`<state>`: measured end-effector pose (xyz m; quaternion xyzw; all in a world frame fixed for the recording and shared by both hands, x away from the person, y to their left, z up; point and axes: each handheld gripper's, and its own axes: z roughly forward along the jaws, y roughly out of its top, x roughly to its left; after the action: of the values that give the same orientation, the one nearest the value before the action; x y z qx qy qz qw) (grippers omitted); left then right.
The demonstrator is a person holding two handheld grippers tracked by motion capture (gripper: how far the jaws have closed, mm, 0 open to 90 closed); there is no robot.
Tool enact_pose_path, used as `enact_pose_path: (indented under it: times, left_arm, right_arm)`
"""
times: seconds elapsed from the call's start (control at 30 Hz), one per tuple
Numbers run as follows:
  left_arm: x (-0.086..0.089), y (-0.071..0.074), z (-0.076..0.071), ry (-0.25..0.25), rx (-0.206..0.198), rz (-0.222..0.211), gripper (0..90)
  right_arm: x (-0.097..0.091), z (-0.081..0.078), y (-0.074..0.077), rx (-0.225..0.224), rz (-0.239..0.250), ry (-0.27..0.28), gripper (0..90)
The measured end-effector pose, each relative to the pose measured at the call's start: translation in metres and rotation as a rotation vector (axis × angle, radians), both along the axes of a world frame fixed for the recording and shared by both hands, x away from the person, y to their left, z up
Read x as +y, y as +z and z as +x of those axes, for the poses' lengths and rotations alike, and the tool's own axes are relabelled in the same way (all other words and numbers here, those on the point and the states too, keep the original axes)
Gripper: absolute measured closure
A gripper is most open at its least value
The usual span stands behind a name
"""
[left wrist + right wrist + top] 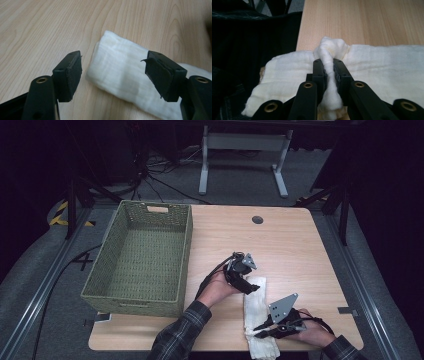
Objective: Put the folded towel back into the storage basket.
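Note:
A white folded cloth (257, 312) lies on the wooden table (280, 240) near its front edge, its near end hanging over that edge. My left gripper (248, 289) hovers over the cloth's far end, jaws open; in the left gripper view the cloth (120, 72) sits between and beyond the two pads (72, 75) without touching them. My right gripper (255, 332) is shut on a pinched-up ridge of the cloth (330, 52) near the table's front edge, the fabric bunched between its jaws.
A large green woven basket (185, 235) stands on the table's left half, its inside bare. A round cable hole (257, 219) sits at the table's far middle. A plaid sleeve (182, 335) reaches in from the bottom. Bare wood lies to the right and behind the cloth.

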<state>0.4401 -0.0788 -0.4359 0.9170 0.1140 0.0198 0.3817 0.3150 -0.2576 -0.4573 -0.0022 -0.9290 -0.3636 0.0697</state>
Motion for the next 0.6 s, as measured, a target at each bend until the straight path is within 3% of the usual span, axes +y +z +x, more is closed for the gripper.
enact_pose_path:
  times: [0.27, 0.3, 0.4, 0.53, 0.6]
  left_arm:
    - [-0.012, -0.015, 0.008, -0.021, 0.019, 0.010, 27.4]
    - [-0.013, -0.019, 0.009, -0.042, 0.021, 0.034, 29.0]
    - [-0.014, -0.021, 0.007, -0.045, 0.037, 0.046, 31.7]
    - [-0.014, -0.022, 0.005, -0.064, 0.025, 0.068, 38.7]
    - [-0.013, -0.020, 0.003, -0.074, 0.031, 0.073, 47.9]
  right_arm:
    - [0.000, 0.000, 0.000, 0.000, 0.001, 0.010, 82.5]
    - [-0.001, 0.000, 0.001, -0.003, -0.001, 0.011, 82.5]
    - [-0.001, 0.000, 0.001, 0.004, 0.001, 0.008, 82.5]
    - [-0.001, 0.001, 0.001, 0.003, 0.001, 0.010, 82.5]
    - [-0.002, 0.001, 0.002, 0.009, 0.002, 0.007, 82.5]
